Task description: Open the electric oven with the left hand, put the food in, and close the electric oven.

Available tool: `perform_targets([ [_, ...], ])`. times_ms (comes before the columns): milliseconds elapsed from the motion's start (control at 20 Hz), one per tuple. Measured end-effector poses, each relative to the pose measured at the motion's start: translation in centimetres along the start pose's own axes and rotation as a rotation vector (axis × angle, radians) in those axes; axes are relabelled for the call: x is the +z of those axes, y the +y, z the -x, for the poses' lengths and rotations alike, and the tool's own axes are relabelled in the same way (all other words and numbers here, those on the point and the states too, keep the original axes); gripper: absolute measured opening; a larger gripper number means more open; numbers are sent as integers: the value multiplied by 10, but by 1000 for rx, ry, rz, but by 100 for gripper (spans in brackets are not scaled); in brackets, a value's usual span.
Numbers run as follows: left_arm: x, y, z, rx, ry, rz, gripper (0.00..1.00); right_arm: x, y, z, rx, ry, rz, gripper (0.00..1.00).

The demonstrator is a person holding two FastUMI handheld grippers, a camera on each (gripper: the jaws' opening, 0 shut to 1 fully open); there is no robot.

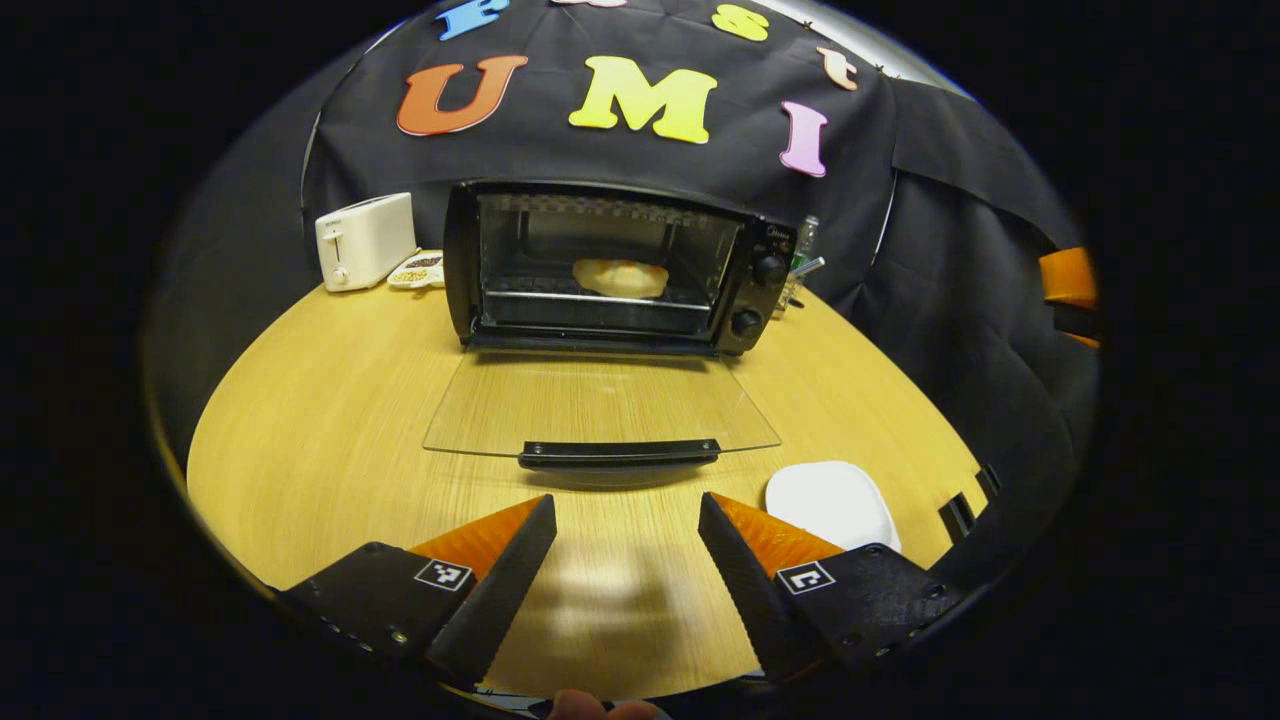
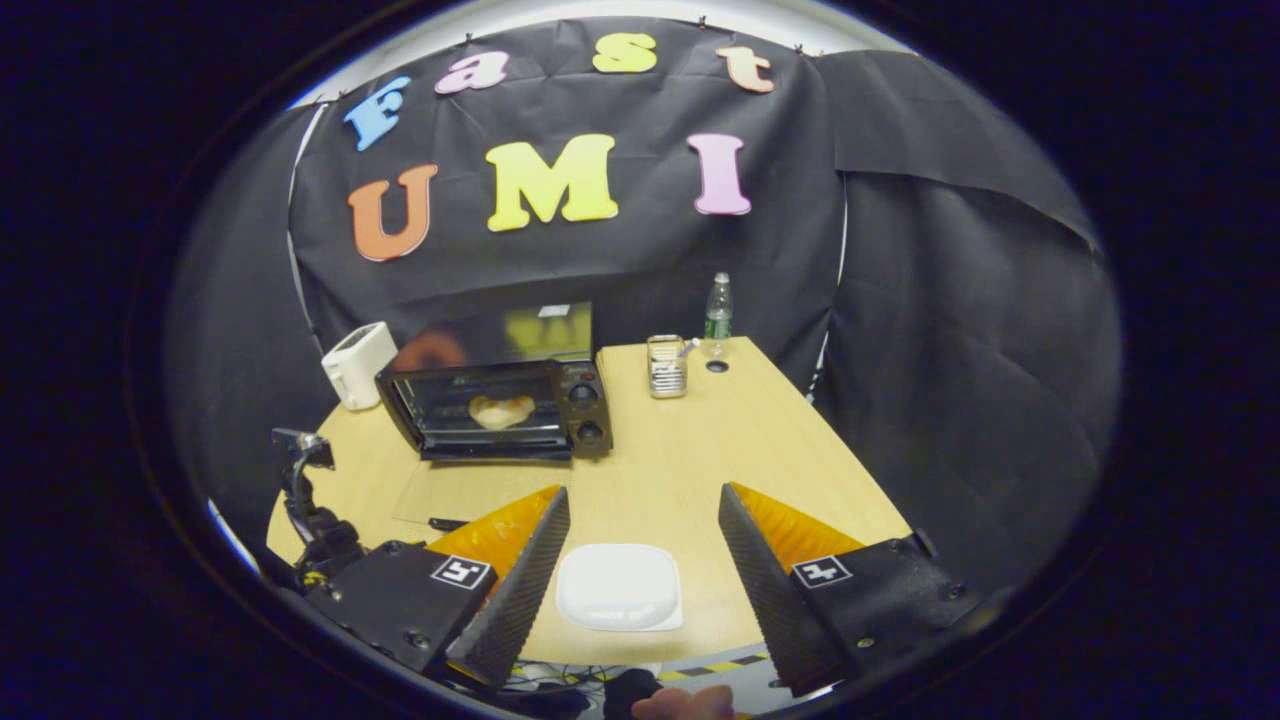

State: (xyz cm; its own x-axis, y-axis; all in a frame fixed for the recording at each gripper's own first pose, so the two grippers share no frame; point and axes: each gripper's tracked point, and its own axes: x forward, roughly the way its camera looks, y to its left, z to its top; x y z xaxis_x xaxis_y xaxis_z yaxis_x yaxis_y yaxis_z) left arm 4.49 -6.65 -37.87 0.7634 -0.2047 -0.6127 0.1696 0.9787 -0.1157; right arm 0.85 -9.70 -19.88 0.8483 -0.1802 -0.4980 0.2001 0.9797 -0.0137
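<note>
Left gripper view looks straight down the counter [image 1: 330,450] at the electric oven [image 1: 610,265], which stands toward the far edge with its glass door [image 1: 600,405] dropped flat onto the wood and reaching toward the near edge. The food [image 1: 620,277], a pale bun-like piece, already lies on the rack inside the cavity, so what remains, by my reading, is the closing. The door's dark handle [image 1: 618,454] runs crosswise, parallel to the near edge, and lies directly ahead of the left tongs [image 1: 627,530], just beyond the tips and centred on the gap between them. These tongs are spread wide and hold nothing.

The closing turns on that alignment: the handle's long axis lies across the line of the left tongs, so they would need to reach forward and get under or around the bar, then swing it up and away toward the oven's top edge.

Right gripper view shows the right tongs [image 2: 643,530] set back by the near edge, also spread apart and empty, with a white plate [image 2: 618,587] lying bare on the counter between their tips. From there the oven sits well off toward the far left corner, next to a white toaster [image 2: 357,364]. The left tongs are clearly the nearer to the handle, which suits the task.

A metal holder [image 2: 666,366] and a water bottle [image 2: 718,312] stand at the far edge, to the right of the oven and well clear of the door's swing.
</note>
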Motion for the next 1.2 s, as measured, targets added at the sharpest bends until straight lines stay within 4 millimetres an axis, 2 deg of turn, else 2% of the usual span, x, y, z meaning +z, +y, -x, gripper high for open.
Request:
perform_targets([
  [200, -7, -9, -22, 32, 10, 10, 95, -4, -13, -14, 17, 40, -16, 94],
  [500, -18, 2, -43, 96, 58, 53, 95, 12, -13, -34, 69, 31, -2, 94],
  [650, -14, 2, -47, 112, 59, 18, 95, 10, -17, -43, 76, 37, -11, 94],
  [700, -16, 4, -47, 119, 69, 6, 94, 5, -21, -52, 74, 40, -17, 94],
  [850, -15, 5, -47, 118, 62, 14, 94, 5, -18, -56, 83, 48, -31, 94],
  [1000, -5, 4, -42, 116, 39, 2, 95, 11, -17, -57, 86, 36, -27, 94],
  [1200, 27, 1, -26, 110, -13, 10, 95, 20, -18, -53, 82, 13, -54, 94],
])
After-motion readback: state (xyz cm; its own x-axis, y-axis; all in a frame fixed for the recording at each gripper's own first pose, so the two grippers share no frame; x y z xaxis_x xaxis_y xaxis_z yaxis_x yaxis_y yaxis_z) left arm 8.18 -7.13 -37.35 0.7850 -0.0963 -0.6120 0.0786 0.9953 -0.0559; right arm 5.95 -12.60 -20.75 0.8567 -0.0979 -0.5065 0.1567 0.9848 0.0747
